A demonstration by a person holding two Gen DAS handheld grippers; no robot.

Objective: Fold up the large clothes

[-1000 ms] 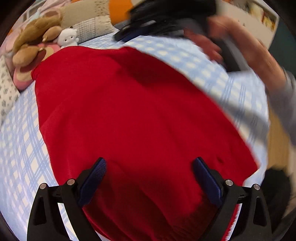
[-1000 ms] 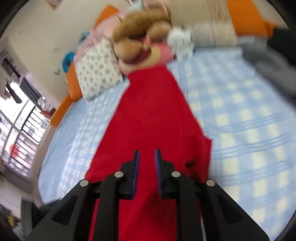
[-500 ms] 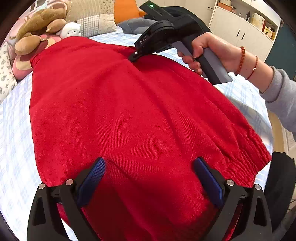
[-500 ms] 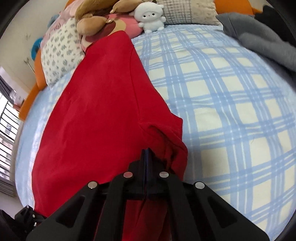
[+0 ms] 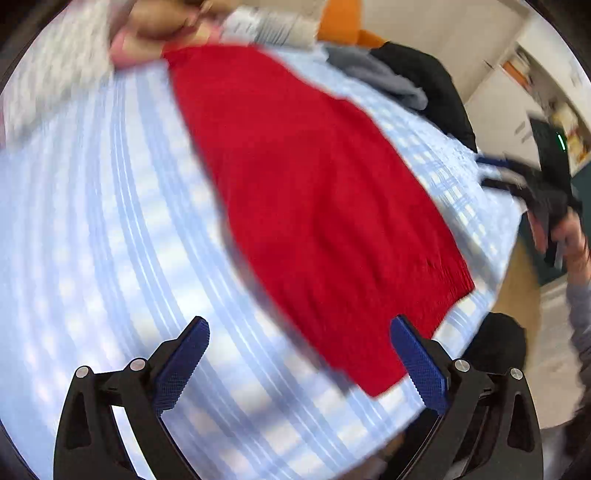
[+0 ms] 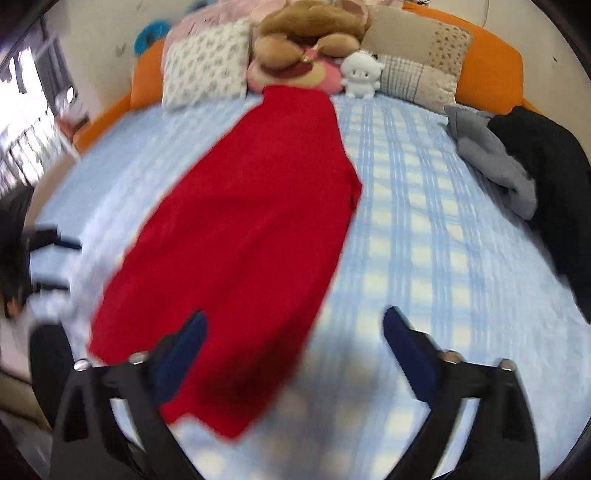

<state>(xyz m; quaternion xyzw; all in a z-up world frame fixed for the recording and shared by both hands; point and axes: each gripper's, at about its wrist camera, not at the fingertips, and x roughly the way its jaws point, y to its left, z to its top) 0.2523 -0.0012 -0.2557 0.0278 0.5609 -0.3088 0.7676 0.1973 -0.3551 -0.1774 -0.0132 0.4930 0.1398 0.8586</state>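
Red cloth, a long garment (image 6: 236, 229), lies flat on the blue-and-cream checked bedsheet (image 6: 424, 236), and everything else is placed from it. Its long axis runs from the near edge of the bed straight away toward the headboard. The wider end lies nearest the cameras; the narrow end points at the pillows. In the left wrist view the near end shows a gathered, ribbed band (image 5: 447, 273) along one edge.

Nearest of all, the right gripper (image 6: 293, 330) hangs above the garment's near end. Its jaws have just been opening and now stand wide apart with nothing between them; one blue pad overlaps the red cloth in the picture, the other is over bare sheet. The left gripper (image 5: 299, 336) is likewise spread wide and empty, just off the garment's near corner, mostly above the sheet. From the left wrist camera the right gripper appears blurred beyond the garment's band side, in the person's hand (image 5: 570, 240).

Farther off, to one side of the garment, a grey garment (image 6: 491, 158) and a black one (image 6: 550, 173) are heaped on the sheet, well apart from the red cloth.

At the garment's far, narrow end sit a pink cushion (image 6: 295, 75) with a brown plush toy (image 6: 314, 29) on it, touching or just beside the red edge, a white plush figure (image 6: 360, 75), a floral pillow (image 6: 205, 75), and a patchwork pillow (image 6: 421, 70). Behind them runs an orange headboard (image 6: 491, 70).
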